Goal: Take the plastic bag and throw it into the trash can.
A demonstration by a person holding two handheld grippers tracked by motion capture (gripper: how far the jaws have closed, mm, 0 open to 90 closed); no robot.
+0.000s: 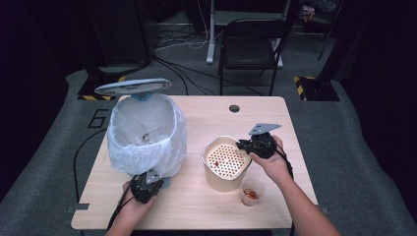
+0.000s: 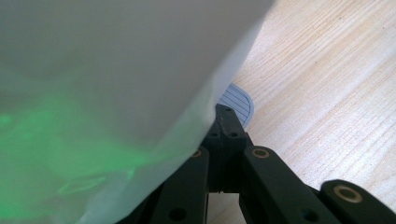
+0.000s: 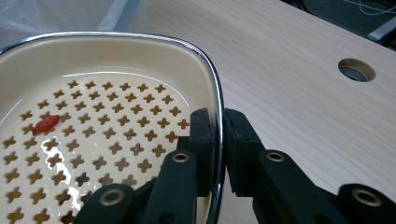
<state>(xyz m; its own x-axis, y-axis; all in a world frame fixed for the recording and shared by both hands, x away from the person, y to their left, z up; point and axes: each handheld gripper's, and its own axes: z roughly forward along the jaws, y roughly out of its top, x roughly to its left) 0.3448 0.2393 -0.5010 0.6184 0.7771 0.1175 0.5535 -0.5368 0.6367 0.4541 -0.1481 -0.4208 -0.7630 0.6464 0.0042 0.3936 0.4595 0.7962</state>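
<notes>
A cream pot (image 1: 220,183) with a chrome rim (image 3: 140,37) holds a strainer insert pierced with cross-shaped holes. A small red scrap (image 3: 46,123) lies on the wet insert. My right gripper (image 1: 244,145) (image 3: 219,123) is shut on the pot's right rim, with one jaw inside the wall and one outside. A pedal bin (image 1: 118,147) lined with a white bag stands at the left with its lid (image 1: 133,87) raised. My left gripper (image 1: 157,179) (image 2: 227,116) is shut with nothing in it, its tips on the grey ribbed pedal (image 2: 239,100) at the bin's foot.
A small clear cup (image 1: 252,191) with red bits stands just in front of the pot, under my right forearm. The wooden table (image 1: 206,216) has a cable hole (image 1: 234,108) at its far edge. A black chair (image 1: 251,44) stands beyond the table.
</notes>
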